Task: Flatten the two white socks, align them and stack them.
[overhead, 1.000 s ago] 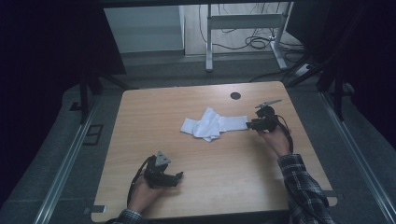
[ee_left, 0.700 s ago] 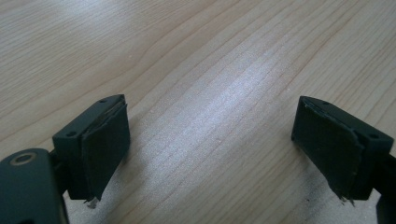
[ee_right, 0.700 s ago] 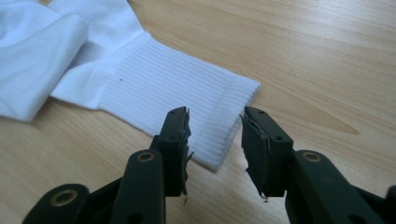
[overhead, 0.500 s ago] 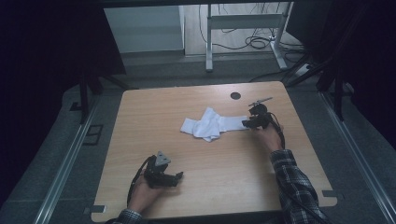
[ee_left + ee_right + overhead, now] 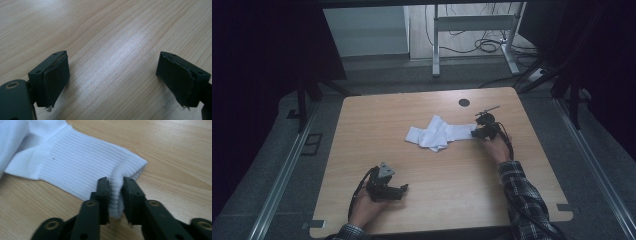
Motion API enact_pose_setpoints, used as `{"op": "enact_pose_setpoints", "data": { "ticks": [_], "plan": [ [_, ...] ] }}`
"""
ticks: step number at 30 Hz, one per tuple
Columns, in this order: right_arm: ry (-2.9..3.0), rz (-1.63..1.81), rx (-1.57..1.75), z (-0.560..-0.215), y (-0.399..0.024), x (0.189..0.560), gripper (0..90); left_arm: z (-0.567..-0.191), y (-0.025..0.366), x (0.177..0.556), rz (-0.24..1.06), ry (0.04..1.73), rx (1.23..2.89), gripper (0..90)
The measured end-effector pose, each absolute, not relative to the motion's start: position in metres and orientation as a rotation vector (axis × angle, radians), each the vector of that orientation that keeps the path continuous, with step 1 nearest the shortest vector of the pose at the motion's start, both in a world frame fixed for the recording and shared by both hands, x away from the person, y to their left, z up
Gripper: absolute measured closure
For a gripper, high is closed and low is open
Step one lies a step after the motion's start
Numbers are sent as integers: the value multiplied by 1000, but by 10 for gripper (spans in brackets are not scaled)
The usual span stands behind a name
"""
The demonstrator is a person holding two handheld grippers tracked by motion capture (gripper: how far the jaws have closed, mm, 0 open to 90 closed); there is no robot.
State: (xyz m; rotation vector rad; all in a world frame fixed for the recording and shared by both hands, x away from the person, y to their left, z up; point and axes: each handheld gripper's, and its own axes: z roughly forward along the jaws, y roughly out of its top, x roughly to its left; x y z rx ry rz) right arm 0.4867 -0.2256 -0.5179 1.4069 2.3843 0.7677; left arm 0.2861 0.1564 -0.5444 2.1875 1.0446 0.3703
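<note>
Right gripper (image 5: pixel 115 192) is closing in, now pinching the white sock's ribbed cuff (image 5: pixel 100 162); left gripper (image 5: pixel 112 75) is resting spread over bare surface (image 5: pixel 112 30)

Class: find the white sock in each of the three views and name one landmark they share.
High view: sock lies at the table's centre, cuff towards the right hand-held gripper.
Left gripper view: not in it.
Right gripper view: ribbed cuff at centre, pinched between the jaws.
Shared landmark: the wooden table.
</note>
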Motion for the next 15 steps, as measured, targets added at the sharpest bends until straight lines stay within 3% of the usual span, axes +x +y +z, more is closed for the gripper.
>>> {"op": "enact_pose_setpoints", "data": {
  "ticks": [15],
  "plan": [
    [2361, 932, 1246, -429, -208, 470, 793, -544, 156, 286, 369, 1046, 2190, 115]
  ]
}}
